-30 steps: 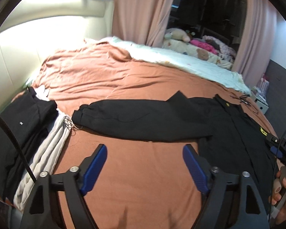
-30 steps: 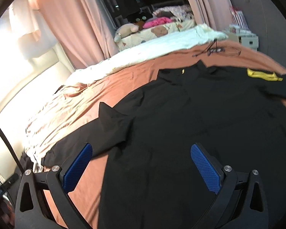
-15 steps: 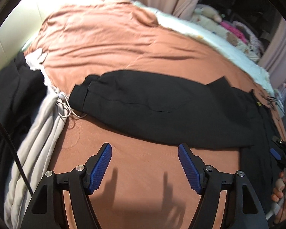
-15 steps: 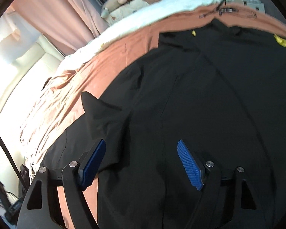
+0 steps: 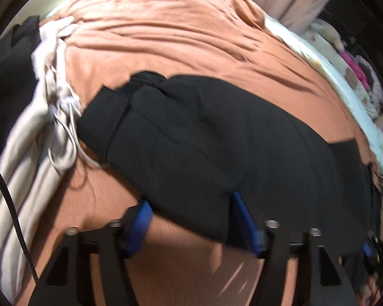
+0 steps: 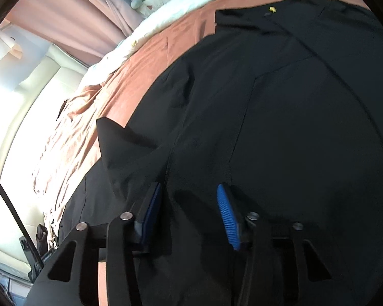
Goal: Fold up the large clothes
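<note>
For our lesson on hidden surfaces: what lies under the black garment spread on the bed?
Under the black garment lies the orange bedsheet, showing all around its edges. Beside its sleeve end sits a pale folded garment with drawstrings. Whatever else may sit beneath the black fabric is covered and cannot be seen.

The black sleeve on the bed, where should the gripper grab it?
Grab the black sleeve at its near edge, coming from the bare sheet side. That edge hangs free and already sits between the left gripper's closing fingers, so a pinch there lifts it cleanly.
</note>
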Available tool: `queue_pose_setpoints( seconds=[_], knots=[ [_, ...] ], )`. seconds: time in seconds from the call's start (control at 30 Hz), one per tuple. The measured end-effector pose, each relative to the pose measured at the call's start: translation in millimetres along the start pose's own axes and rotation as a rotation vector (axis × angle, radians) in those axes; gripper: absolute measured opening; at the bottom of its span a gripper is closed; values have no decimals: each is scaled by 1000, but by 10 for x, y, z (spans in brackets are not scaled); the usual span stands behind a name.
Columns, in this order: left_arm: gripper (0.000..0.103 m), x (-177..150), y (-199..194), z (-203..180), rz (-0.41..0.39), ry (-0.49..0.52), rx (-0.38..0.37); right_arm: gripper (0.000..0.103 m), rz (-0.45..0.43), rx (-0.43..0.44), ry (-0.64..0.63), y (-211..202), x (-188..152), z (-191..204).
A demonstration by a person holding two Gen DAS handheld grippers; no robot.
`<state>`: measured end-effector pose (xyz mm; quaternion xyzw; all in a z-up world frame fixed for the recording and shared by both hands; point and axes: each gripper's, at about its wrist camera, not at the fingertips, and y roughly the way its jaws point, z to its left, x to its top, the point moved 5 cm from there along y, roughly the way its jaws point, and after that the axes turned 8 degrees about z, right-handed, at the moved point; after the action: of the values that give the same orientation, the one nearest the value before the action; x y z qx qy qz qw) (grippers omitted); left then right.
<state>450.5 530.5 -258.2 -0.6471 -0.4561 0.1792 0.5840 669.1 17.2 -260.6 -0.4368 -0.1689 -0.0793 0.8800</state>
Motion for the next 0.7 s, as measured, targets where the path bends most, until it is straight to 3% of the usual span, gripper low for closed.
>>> queue_pose_setpoints(
  seconds=[0.03,0.07,0.13,0.43,0.63,0.67,0.7],
  knots=[
    [28,38,-13,-5,-5,-8,25,37,8,10,2,24,-6,-6],
    [14,57,-28,-17,-5,-16,25,36,14,17,1,88,10,19],
    [6,125,-131,-60,-22,-25,2,35,32,46,-1,109,-19,13],
    [3,456,-1236,-689,-199,141,-64,35,98,66,-29,188,-92,90],
    [3,646,-2016,-1434,-293,270,-121,35,48,63,1,-116,-62,15],
    [3,660,-2066,-1553,-302,288,-128,37,35,64,9,-177,-51,0],
    [3,653,-2180,-1704,-314,313,-140,47,17,63,17,-242,-42,-30]
  ],
)
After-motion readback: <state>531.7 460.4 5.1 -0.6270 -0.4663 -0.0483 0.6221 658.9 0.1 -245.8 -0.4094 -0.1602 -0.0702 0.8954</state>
